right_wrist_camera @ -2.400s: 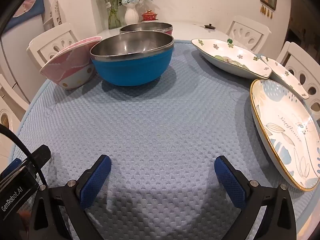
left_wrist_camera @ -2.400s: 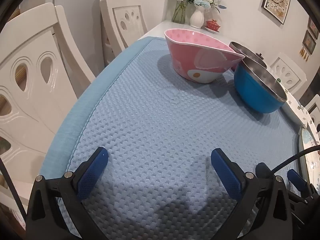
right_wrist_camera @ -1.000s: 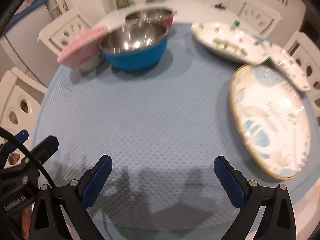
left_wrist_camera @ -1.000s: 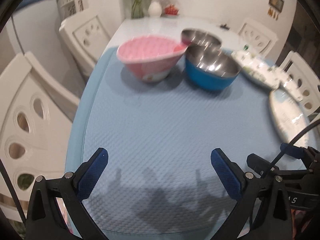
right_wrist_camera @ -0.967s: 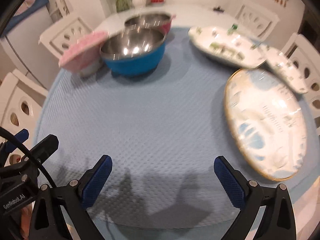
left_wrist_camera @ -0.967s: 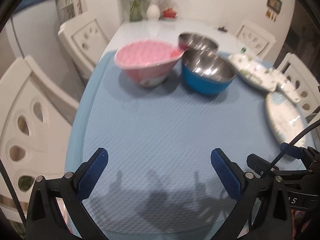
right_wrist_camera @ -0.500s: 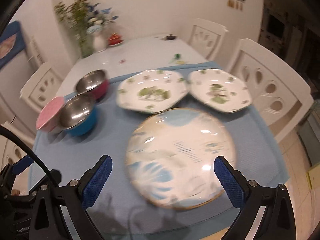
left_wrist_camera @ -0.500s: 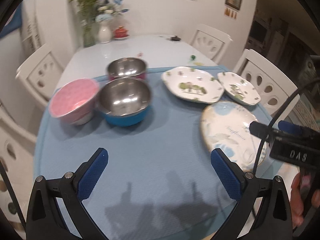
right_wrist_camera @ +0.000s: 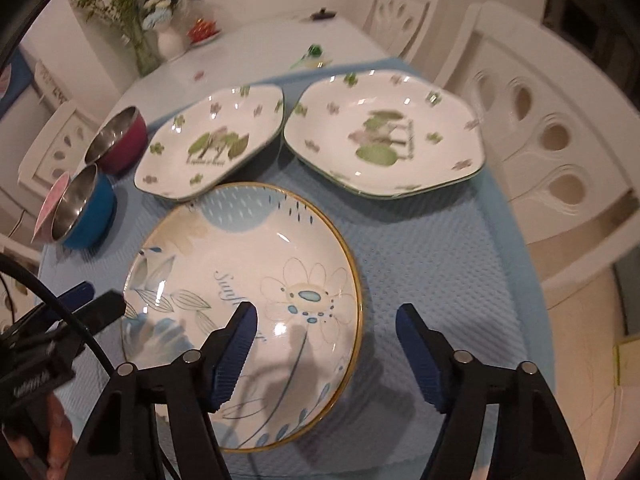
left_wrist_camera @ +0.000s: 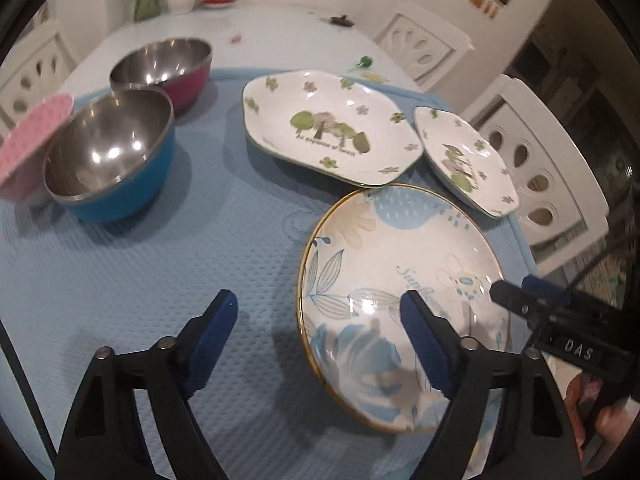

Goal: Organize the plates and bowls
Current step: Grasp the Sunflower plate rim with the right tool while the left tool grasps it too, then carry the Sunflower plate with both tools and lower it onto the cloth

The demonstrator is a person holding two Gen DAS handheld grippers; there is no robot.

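Note:
A round gold-rimmed flower plate (left_wrist_camera: 400,280) (right_wrist_camera: 248,280) lies nearest on the blue mat. Two white tree-pattern plates (left_wrist_camera: 328,124) (left_wrist_camera: 464,160) lie behind it; the right wrist view shows them too (right_wrist_camera: 212,144) (right_wrist_camera: 384,132). A blue steel bowl (left_wrist_camera: 112,160) (right_wrist_camera: 84,208), a red steel bowl (left_wrist_camera: 168,68) (right_wrist_camera: 118,144) and a pink bowl (left_wrist_camera: 28,152) (right_wrist_camera: 50,204) stand at the left. My left gripper (left_wrist_camera: 316,320) is open above the round plate's left rim. My right gripper (right_wrist_camera: 326,332) is open above its right rim. Both are empty.
The blue mat (left_wrist_camera: 120,280) covers a white table (right_wrist_camera: 256,48). White chairs (right_wrist_camera: 552,140) (left_wrist_camera: 532,160) stand close on the right. A vase with flowers (right_wrist_camera: 160,32) and a small red dish (right_wrist_camera: 202,30) sit at the table's far end.
Both grippers have risen, swung right and come down over the round flower plate. Their jaws are a little narrower than before. Nothing on the table has moved.

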